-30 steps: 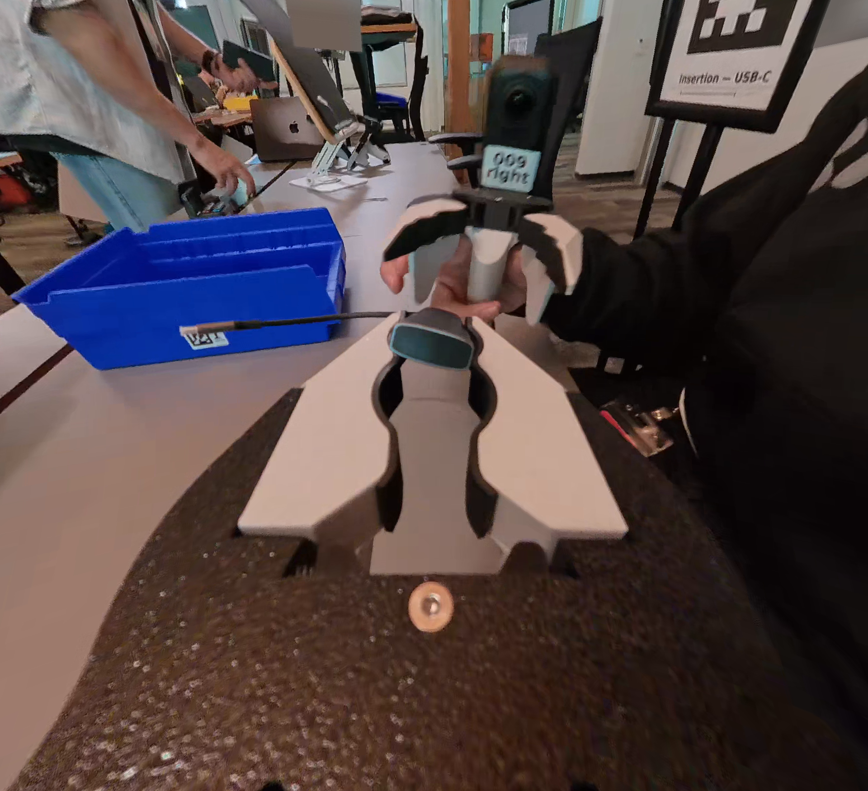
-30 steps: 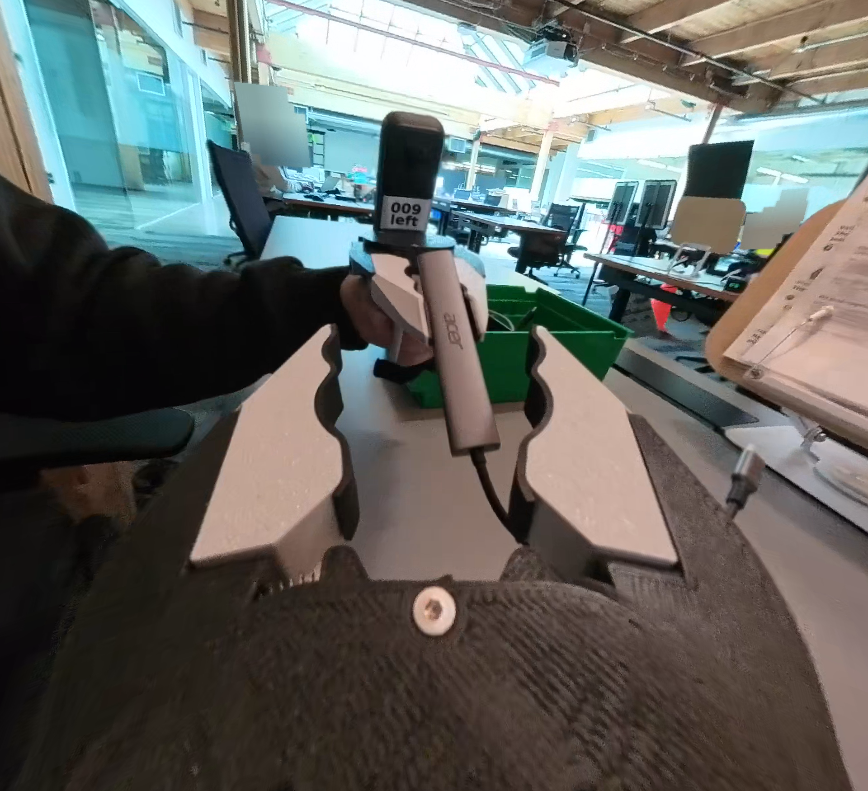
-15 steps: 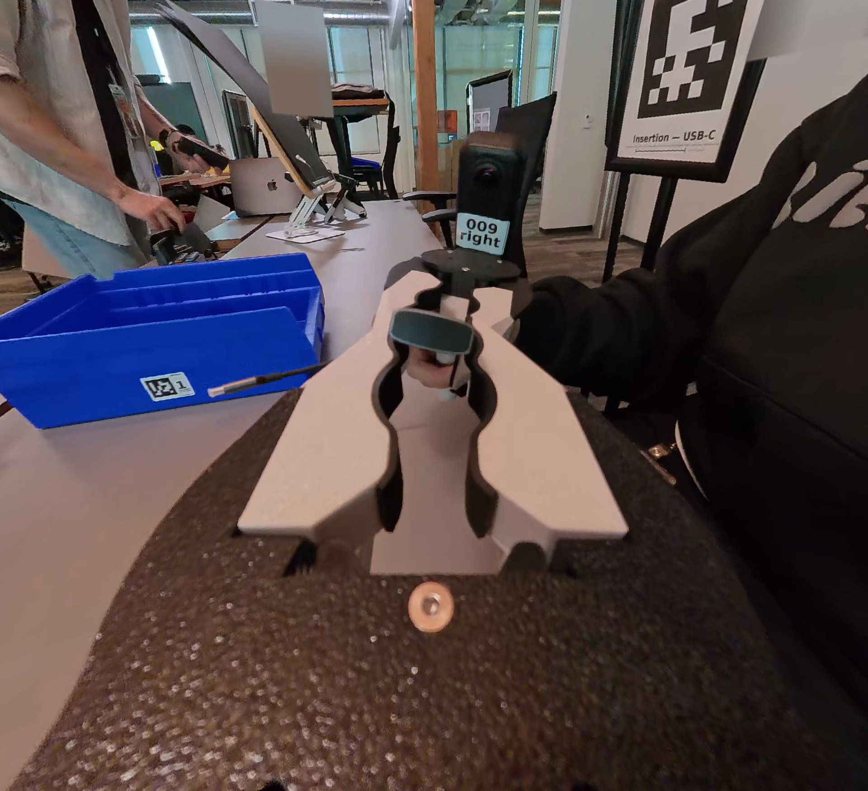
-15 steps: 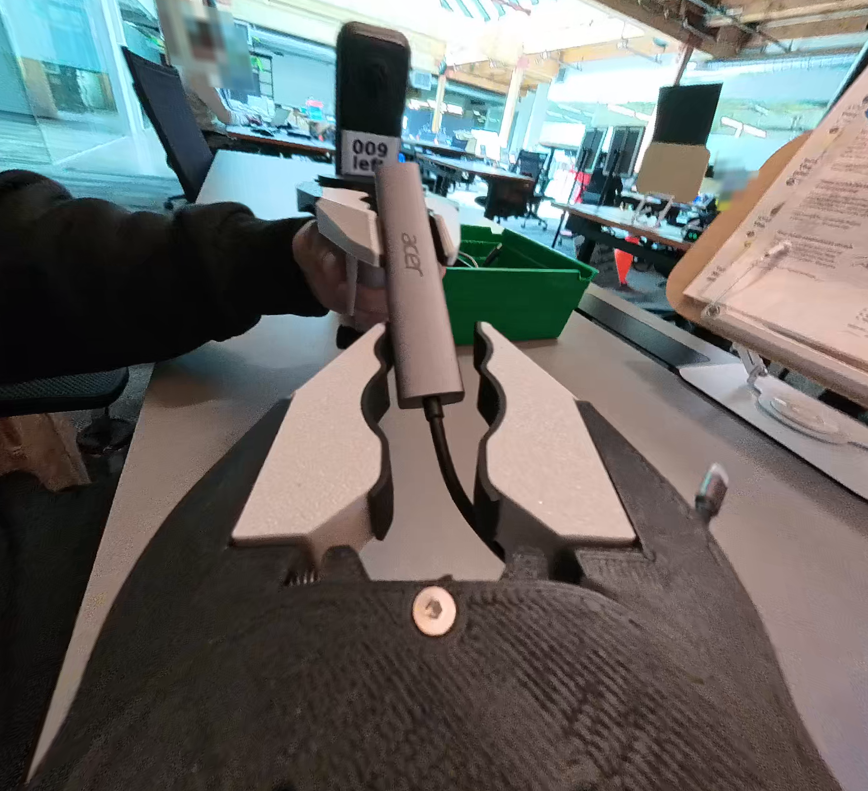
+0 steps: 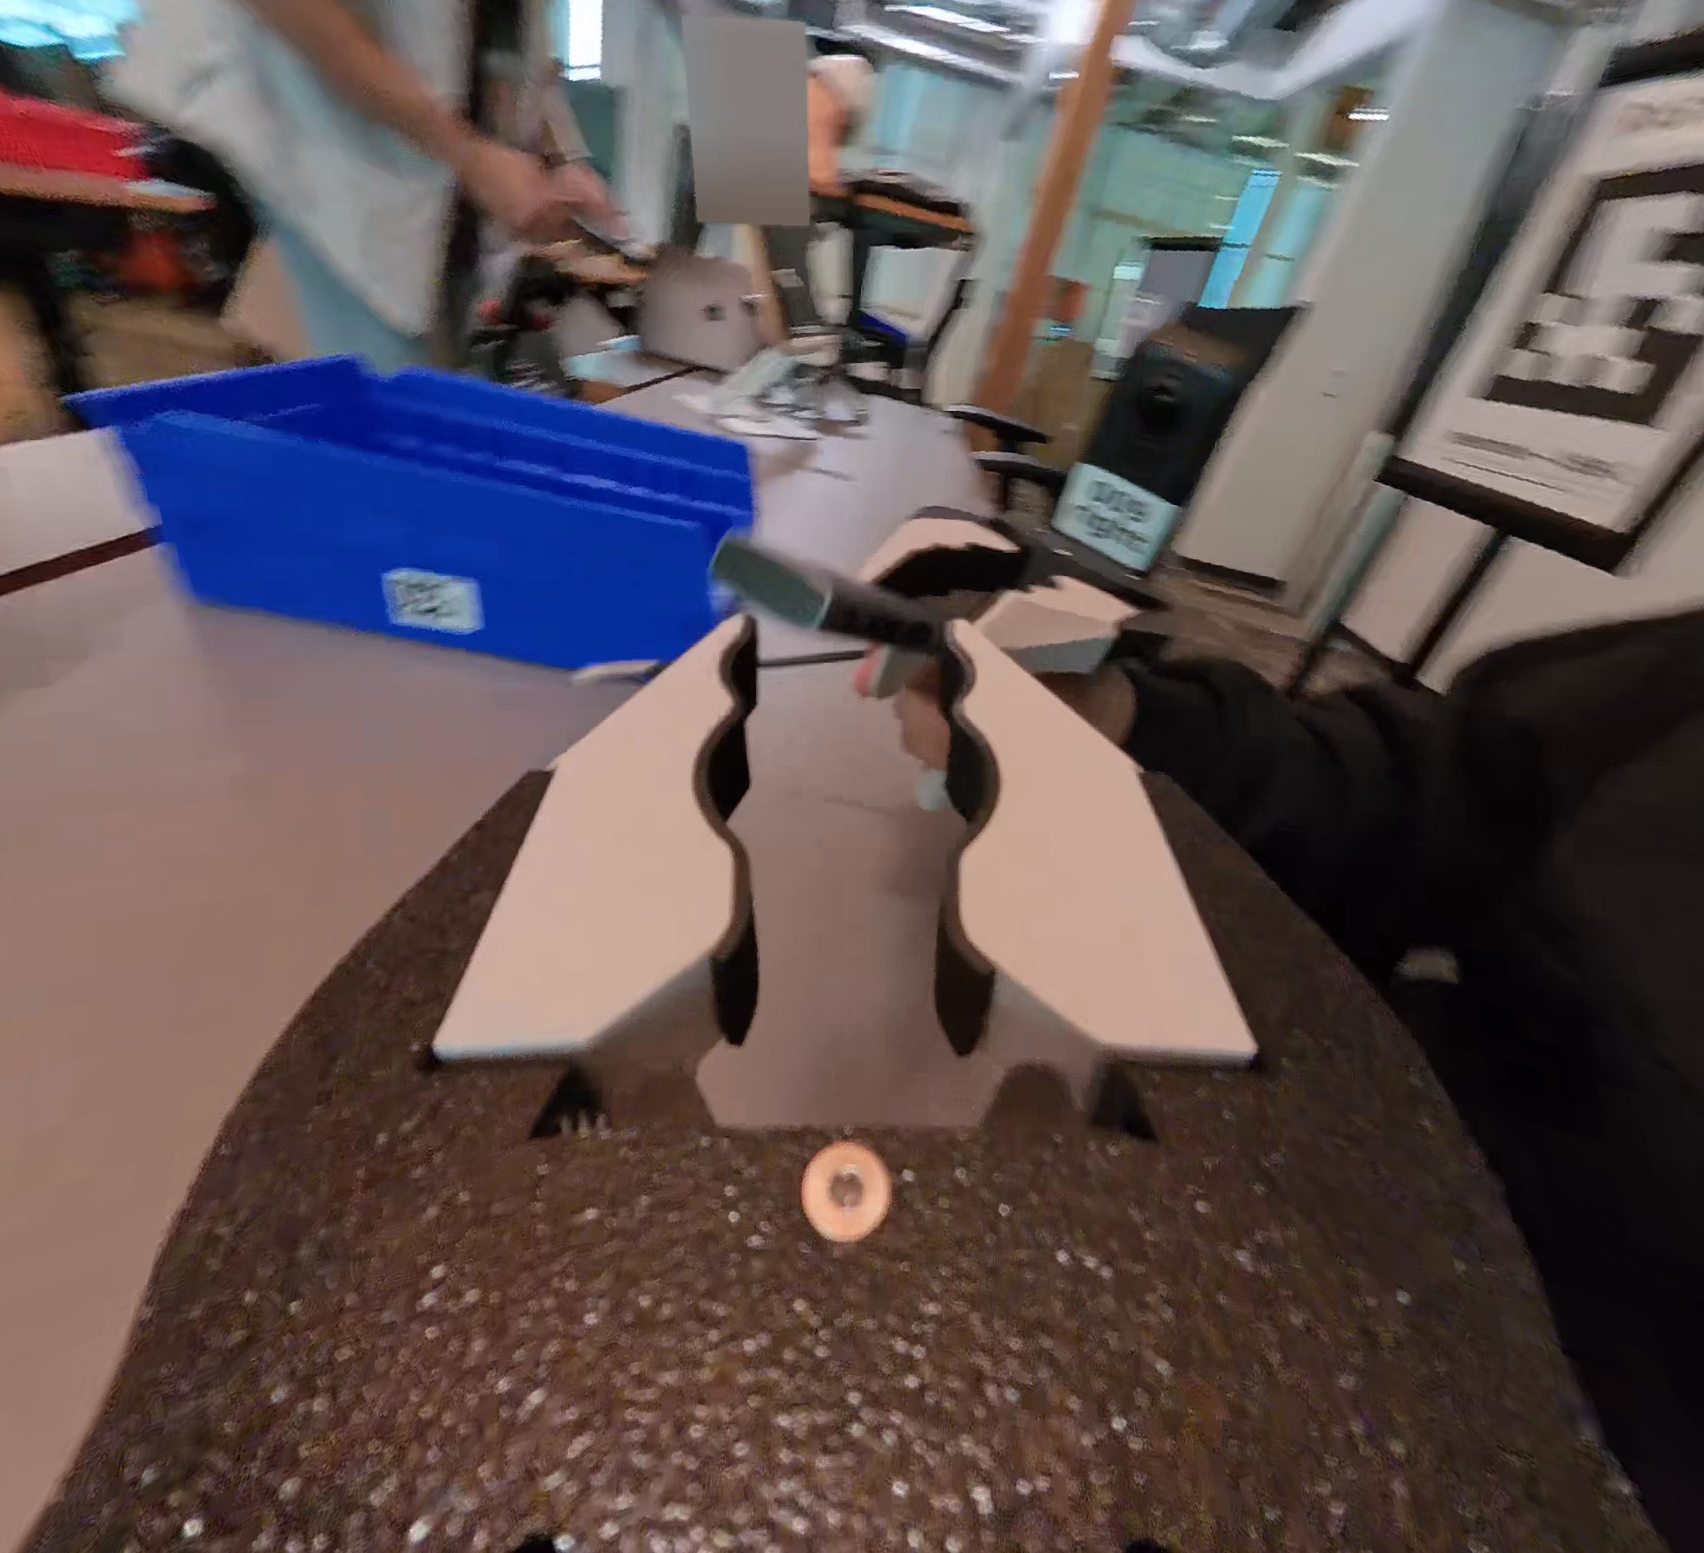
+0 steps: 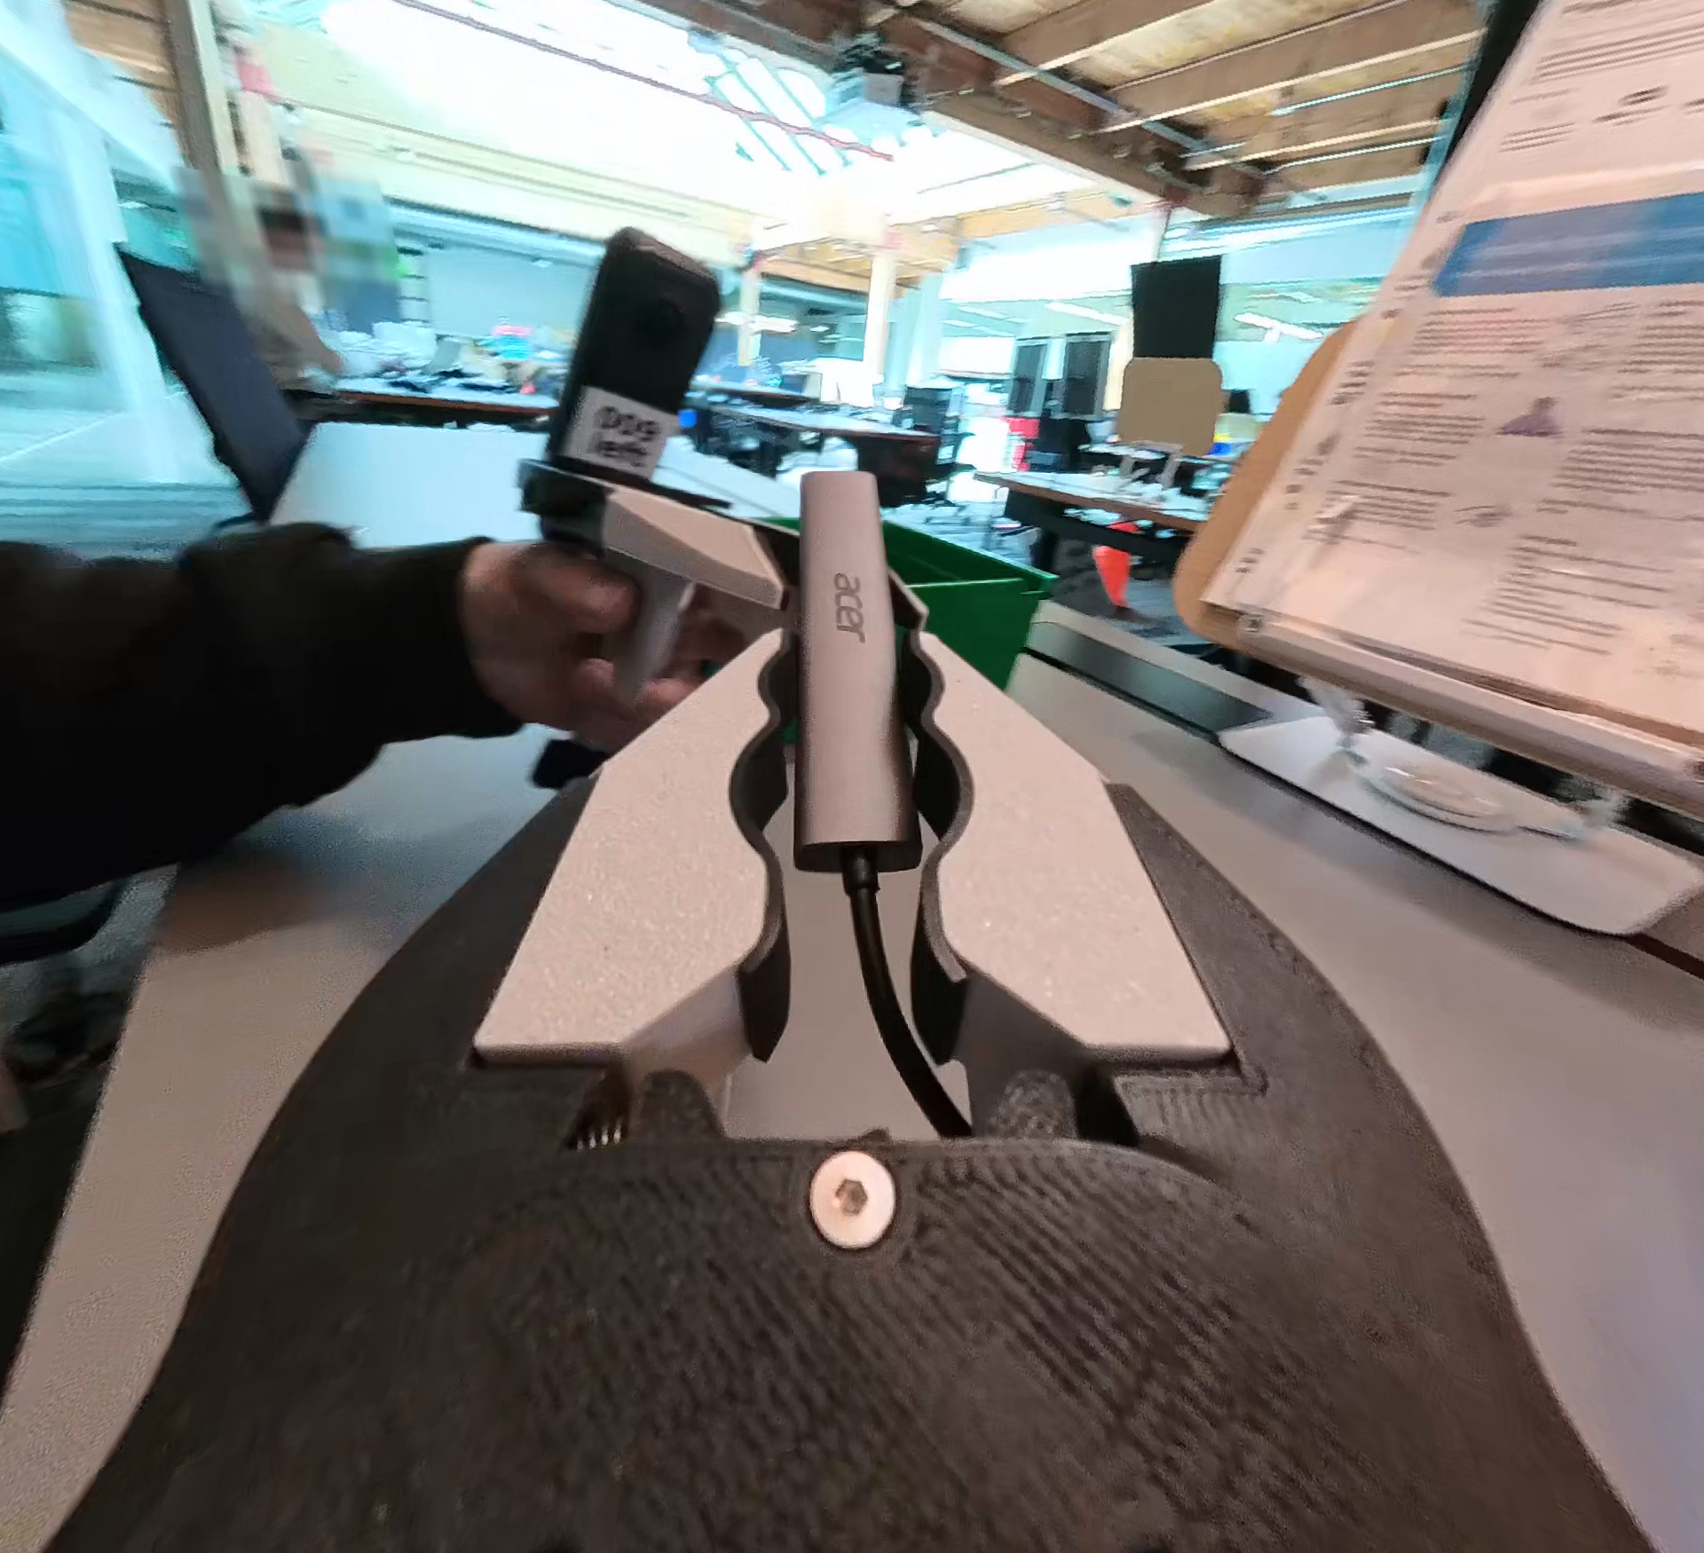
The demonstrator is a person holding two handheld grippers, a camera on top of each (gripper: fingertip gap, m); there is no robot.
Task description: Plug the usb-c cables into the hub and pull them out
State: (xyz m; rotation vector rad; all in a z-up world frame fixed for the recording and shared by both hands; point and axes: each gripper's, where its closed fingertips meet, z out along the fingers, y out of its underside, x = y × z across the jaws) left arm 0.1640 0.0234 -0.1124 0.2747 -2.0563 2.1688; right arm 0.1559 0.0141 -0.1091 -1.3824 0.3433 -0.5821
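The grey USB hub [image 6: 853, 679] stands upright between the fingers of my right gripper [image 6: 848, 642], which is shut on its lower half. Its black cable [image 6: 876, 956] hangs down from its near end. My left gripper [image 5: 844, 642] is open, and the hub [image 5: 793, 596] lies tilted across just past its fingertips. In the right wrist view the left gripper [image 6: 765, 577] sits beside the hub's upper part. The cable's silver plug [image 5: 599, 672] sticks out to the left over the table. The left wrist view is blurred.
A blue bin [image 5: 443, 513] stands on the table [image 5: 230, 817] to the left. A green bin [image 6: 968, 596] sits behind the hub. A document stand [image 6: 1475, 495] is at the right. A person [image 5: 350, 80] stands behind the blue bin. A marker sign [image 5: 1614, 347] stands at the far right.
My right gripper has closed onto the hub's lower half. My left gripper has opened and let the hub go. The hub now lies tilted in the left wrist view.
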